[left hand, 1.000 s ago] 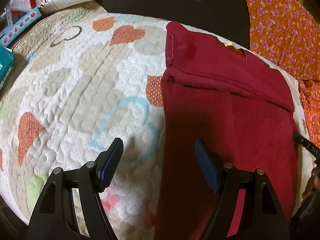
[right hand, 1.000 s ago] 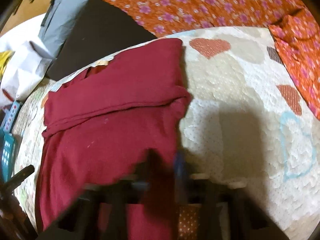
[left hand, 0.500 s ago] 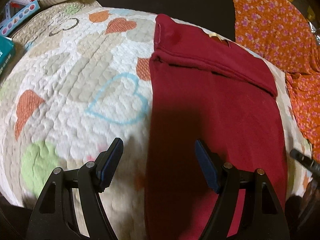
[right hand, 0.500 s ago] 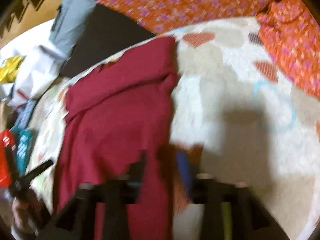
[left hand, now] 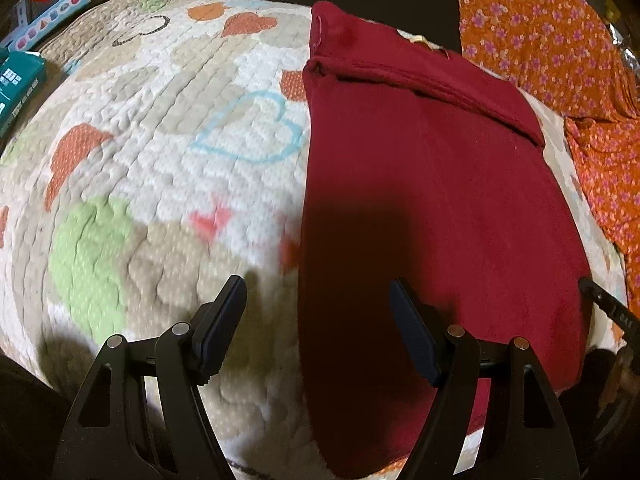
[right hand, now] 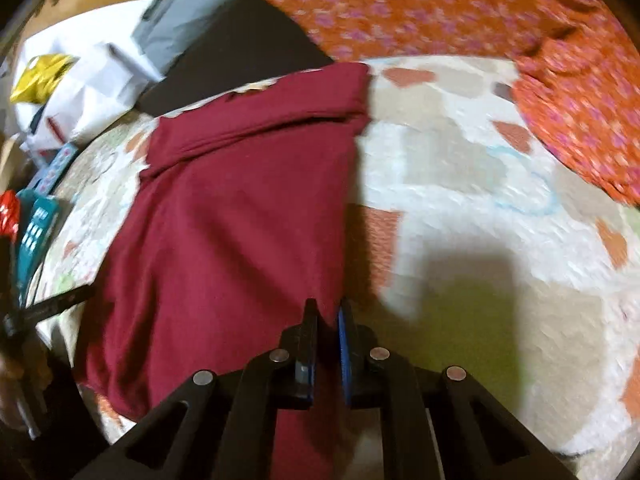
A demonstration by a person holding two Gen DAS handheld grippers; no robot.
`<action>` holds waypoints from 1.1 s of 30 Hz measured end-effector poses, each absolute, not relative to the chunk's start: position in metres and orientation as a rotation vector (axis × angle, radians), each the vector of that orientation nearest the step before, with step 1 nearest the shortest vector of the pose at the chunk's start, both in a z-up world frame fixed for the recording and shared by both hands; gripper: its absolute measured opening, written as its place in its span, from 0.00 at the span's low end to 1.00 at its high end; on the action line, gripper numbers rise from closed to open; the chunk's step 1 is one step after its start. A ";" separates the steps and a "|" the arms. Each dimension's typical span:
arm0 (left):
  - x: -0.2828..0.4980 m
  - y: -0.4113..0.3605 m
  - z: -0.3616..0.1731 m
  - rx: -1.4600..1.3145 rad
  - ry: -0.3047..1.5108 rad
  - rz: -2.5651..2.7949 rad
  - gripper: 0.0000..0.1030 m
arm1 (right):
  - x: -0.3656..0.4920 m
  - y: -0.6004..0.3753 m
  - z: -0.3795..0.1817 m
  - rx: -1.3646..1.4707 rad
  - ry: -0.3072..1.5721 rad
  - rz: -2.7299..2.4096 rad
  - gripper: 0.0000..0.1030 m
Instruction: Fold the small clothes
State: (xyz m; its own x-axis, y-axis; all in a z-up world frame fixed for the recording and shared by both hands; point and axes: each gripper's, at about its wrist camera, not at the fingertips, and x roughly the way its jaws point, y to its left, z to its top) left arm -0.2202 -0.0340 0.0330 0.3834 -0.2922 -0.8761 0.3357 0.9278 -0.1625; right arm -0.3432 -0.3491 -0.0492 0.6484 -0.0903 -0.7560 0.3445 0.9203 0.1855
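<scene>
A dark red garment (left hand: pixel 432 200) lies flat on a quilted heart-pattern cover (left hand: pixel 168 152), its far end folded over in a band. My left gripper (left hand: pixel 318 312) is open above the garment's near left edge, one finger over the quilt and one over the cloth. In the right wrist view the garment (right hand: pixel 224 232) fills the left half. My right gripper (right hand: pixel 327 320) is shut on the garment's near right edge, with red cloth between the pads. The tip of the right gripper (left hand: pixel 604 304) shows at the right edge of the left wrist view.
Orange flowered fabric (left hand: pixel 560 48) lies far right and behind the quilt. A black surface (right hand: pixel 240 56) runs along the far side. Teal boxes (left hand: pixel 16 84) and white paper bags (right hand: pixel 88 80) lie at the far left, with a grey item (right hand: pixel 184 4) beyond.
Both grippers have drawn back toward the near end of the garment. The right gripper stays closed on the right edge; the left stays open.
</scene>
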 end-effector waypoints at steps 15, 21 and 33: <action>-0.231 -0.034 0.025 0.071 1.127 -0.398 0.72 | -0.370 -0.335 -0.050 0.506 0.849 -0.164 0.40; -0.236 -0.029 0.024 0.060 1.148 -0.409 0.72 | -0.379 -0.328 -0.059 0.497 0.897 -0.173 0.42; -0.263 -0.027 0.019 0.067 1.231 -0.476 0.75 | -0.386 -0.329 -0.077 0.525 0.968 -0.142 0.46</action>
